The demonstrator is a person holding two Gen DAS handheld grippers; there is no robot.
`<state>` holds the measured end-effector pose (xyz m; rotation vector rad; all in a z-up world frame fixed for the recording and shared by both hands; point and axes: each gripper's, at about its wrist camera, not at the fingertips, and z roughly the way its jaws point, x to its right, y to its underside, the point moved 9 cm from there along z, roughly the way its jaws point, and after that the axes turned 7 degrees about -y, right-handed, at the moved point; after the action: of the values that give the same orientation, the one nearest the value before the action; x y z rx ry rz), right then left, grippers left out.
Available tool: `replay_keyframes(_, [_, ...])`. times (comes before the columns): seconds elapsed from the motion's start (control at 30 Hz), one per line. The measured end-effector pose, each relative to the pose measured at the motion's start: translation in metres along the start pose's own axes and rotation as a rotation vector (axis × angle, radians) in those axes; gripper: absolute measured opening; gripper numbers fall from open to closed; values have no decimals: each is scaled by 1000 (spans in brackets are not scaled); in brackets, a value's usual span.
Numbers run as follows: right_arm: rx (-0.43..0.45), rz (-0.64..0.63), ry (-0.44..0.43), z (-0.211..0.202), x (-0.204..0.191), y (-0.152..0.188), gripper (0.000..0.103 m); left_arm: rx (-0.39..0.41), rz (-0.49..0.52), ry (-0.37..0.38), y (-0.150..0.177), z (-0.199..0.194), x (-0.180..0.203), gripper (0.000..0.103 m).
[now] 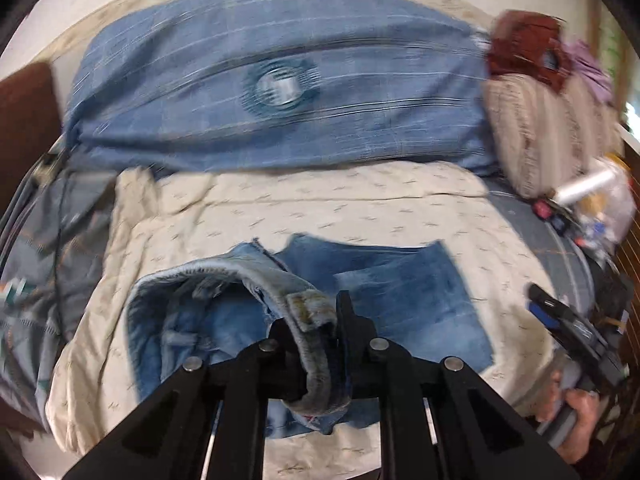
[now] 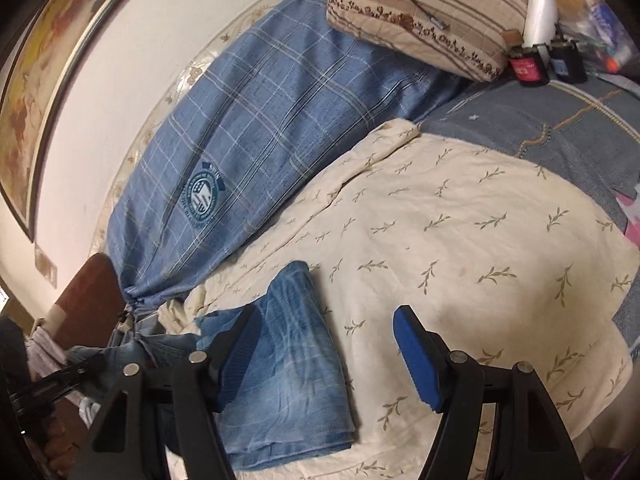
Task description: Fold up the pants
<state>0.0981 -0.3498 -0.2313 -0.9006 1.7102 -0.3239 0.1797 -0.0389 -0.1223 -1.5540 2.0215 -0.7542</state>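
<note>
Light blue jeans (image 1: 400, 292) lie partly folded on a cream leaf-print blanket (image 1: 320, 208). My left gripper (image 1: 316, 320) is shut on the jeans' waistband (image 1: 308, 308), which hangs lifted and curled between the black fingers while the rest drapes down to the blanket. In the right wrist view my right gripper (image 2: 324, 316) stands open, blue pads (image 2: 416, 360) wide apart and bare. It hovers over the blanket, with the left pad above the flat folded leg of the jeans (image 2: 292, 360). The right gripper (image 1: 556, 312) also shows at the right edge of the left wrist view, held in a hand.
A big blue plaid pillow (image 2: 260, 120) lies along the wall behind the blanket. A beige striped pillow (image 2: 420, 12) sits beside it. Small bottles and a white roll (image 2: 540, 4) crowd the far corner. A denim-patterned cover (image 2: 540, 128) lies under the blanket. A brown board (image 2: 88, 300) stands at the pillow's end.
</note>
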Motion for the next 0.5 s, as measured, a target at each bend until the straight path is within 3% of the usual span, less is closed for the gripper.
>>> replay_keyframes(0.07, [-23,5,-15,2,1,2,72,-6,-55,-70,8,7,-38,18])
replay_keyframes(0.13, [-37,19,-24,4,2,4,72,-37,-119,-130,25,14,-84,28])
replay_keyframes(0.23, [-51,31,-46,11,-5,7,72,-141,-249,-170,65,31,-152,43])
replay_keyframes(0.27, [-56,24,-48,13,-7,8,72,-179,-291,-176,80,37,-174,43])
replay_keyframes(0.37, [-94,-37,-57,26,-29,20,72,-197,-333,-266,106,44,-214,43])
replay_keyframes(0.47, [-135,-104,-60,38,-49,36,72,-222,-399,-196,119,54,-224,47])
replay_keyframes(0.5, [-148,-121,-62,42,-54,41,72,-225,-414,-160,120,57,-224,54])
